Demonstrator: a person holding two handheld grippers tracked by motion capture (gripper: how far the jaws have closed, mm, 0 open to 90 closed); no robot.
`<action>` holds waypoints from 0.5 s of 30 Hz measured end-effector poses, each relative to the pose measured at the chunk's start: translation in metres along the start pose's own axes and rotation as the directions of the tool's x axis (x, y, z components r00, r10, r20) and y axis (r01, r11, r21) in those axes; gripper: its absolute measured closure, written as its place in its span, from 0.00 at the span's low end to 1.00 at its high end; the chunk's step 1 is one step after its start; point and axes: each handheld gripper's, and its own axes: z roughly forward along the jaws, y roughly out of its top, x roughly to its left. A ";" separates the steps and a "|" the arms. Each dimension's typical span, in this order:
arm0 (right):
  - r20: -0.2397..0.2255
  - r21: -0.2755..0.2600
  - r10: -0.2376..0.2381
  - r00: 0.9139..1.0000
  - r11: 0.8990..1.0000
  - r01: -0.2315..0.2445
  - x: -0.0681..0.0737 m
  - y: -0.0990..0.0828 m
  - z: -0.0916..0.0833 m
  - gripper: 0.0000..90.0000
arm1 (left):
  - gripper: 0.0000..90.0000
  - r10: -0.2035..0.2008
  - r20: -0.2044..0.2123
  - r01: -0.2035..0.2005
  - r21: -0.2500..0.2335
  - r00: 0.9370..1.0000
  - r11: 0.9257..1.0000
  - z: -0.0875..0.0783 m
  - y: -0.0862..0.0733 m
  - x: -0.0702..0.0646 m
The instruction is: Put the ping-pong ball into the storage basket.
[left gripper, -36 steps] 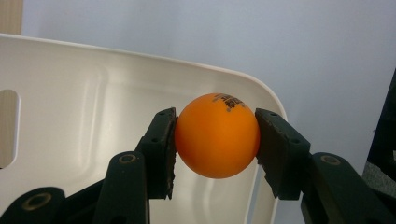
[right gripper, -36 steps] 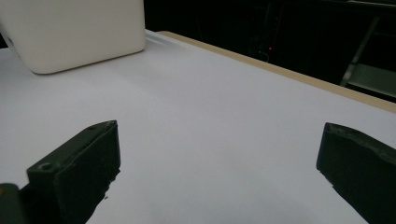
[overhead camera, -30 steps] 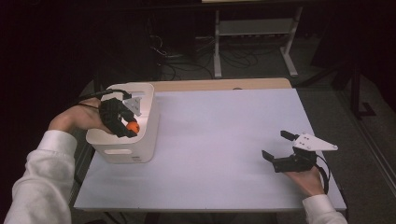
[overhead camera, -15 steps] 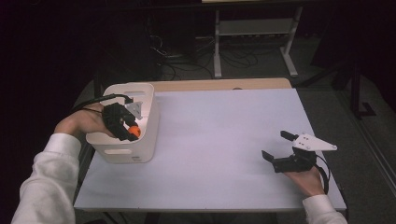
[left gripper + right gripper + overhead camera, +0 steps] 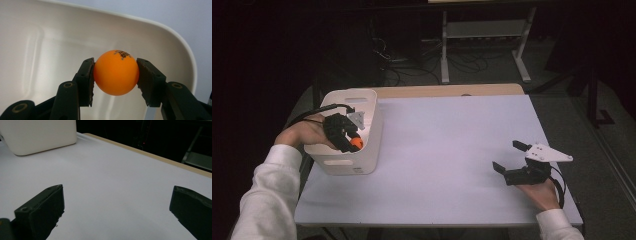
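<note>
An orange ball [image 5: 116,72] with dark print on top sits between the pads of my left gripper [image 5: 115,78], which is shut on it. In the high view the ball [image 5: 356,143] and left gripper [image 5: 354,143] are inside the mouth of a white bin [image 5: 343,167] at the table's left edge. The bin's pale inner wall [image 5: 45,50] lies behind the ball. My right gripper [image 5: 509,159] rests low over the table near its front right, jaws wide apart with nothing between them; its black fingers [image 5: 42,212] frame bare tabletop.
The white bin [image 5: 37,135] stands far off in the right gripper view. A wooden strip [image 5: 447,90] runs along the table's [image 5: 442,145] far edge. Beyond it stand a metal shelf frame [image 5: 484,35] and loose cables on a dark floor.
The left hand has sunk with the orange ball, from above the bin's rim down into its mouth. The right gripper has stayed where it was.
</note>
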 end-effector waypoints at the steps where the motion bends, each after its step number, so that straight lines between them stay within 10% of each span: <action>1: -0.001 -0.002 -0.001 1.000 1.000 0.001 0.000 0.000 0.000 0.00 | 0.56 -0.008 0.002 0.008 0.001 1.000 1.000 0.001 -0.001 0.001; 15: -0.002 0.006 -0.002 1.000 1.000 0.002 0.000 0.000 0.001 0.00 | 0.56 -0.016 0.008 0.016 0.010 1.000 1.000 0.008 -0.003 0.003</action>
